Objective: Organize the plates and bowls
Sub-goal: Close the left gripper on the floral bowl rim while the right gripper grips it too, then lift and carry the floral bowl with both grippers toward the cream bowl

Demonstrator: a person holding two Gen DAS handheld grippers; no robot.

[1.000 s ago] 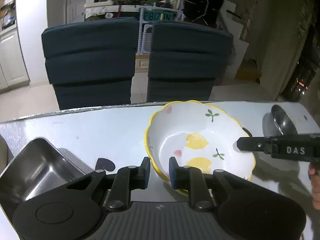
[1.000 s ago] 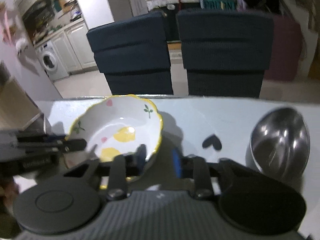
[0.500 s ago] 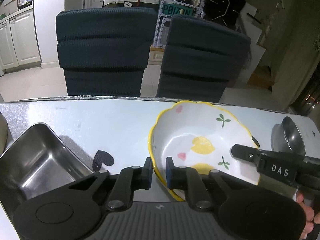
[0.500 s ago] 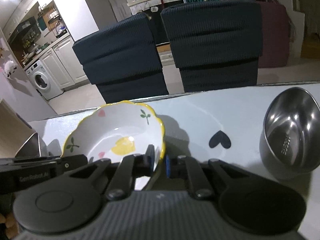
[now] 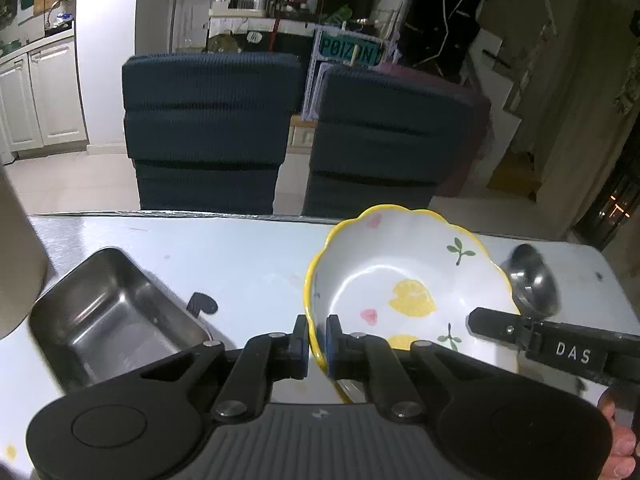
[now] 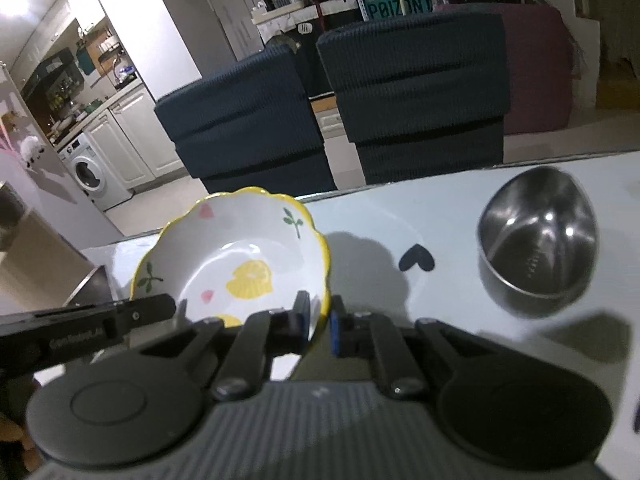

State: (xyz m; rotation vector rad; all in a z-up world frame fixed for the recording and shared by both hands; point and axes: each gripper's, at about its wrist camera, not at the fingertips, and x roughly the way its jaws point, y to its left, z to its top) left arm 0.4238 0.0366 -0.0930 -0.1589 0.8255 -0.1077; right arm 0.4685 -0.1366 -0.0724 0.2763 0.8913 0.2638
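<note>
A white ceramic bowl (image 5: 404, 280) with a wavy yellow rim and lemon prints is held between both grippers above the pale table. My left gripper (image 5: 317, 340) is shut on its left rim. My right gripper (image 6: 320, 320) is shut on its right rim; the bowl also shows in the right wrist view (image 6: 240, 264). A round steel bowl (image 6: 538, 240) stands on the table to the right, partly hidden behind the ceramic bowl in the left wrist view (image 5: 534, 284). A rectangular steel tray (image 5: 108, 320) sits at the left.
Two dark blue chair backs (image 5: 208, 128) (image 5: 396, 140) stand behind the table's far edge (image 5: 160, 214). Black heart stickers (image 5: 202, 304) (image 6: 416, 258) mark the tabletop. A tan object (image 5: 16, 248) rises at the far left.
Both grippers have closed on the ceramic bowl's rim and lifted it, tilting it slightly. The views rose and the steel tray and steel bowl came more into sight.
</note>
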